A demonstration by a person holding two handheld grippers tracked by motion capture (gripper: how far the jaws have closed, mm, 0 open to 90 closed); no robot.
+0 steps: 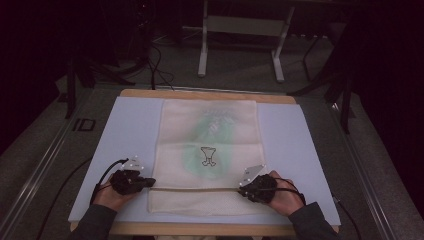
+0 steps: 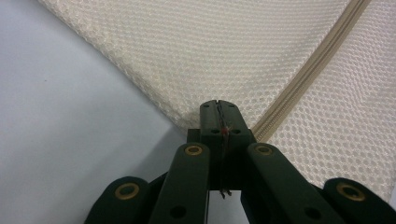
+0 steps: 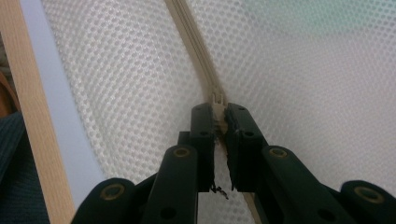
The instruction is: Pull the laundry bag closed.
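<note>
A cream mesh bag (image 1: pixel 210 205) lies flat on a pale mat (image 1: pixel 125 145), with a green garment (image 1: pixel 212 145) showing through it. A zipper (image 1: pixel 195 189) runs across its near part. My left gripper (image 1: pixel 151 183) is at the zipper's left end. In the left gripper view it (image 2: pixel 218 106) is shut on the bag's edge (image 2: pixel 187 122), beside the zipper (image 2: pixel 308 70). My right gripper (image 1: pixel 241 190) is at the zipper's right end. In the right gripper view it (image 3: pixel 219 112) is shut on the zipper pull (image 3: pixel 218 100), and the zipper (image 3: pixel 191 37) runs away from it across the mesh (image 3: pixel 303 93).
The mat covers a wooden table whose edge (image 3: pixel 32 116) runs close beside my right gripper. A dark sleeve (image 3: pixel 14 177) shows at the lower left of the right gripper view. Beyond the table stand a white frame (image 1: pixel 240 30) and cables on the floor.
</note>
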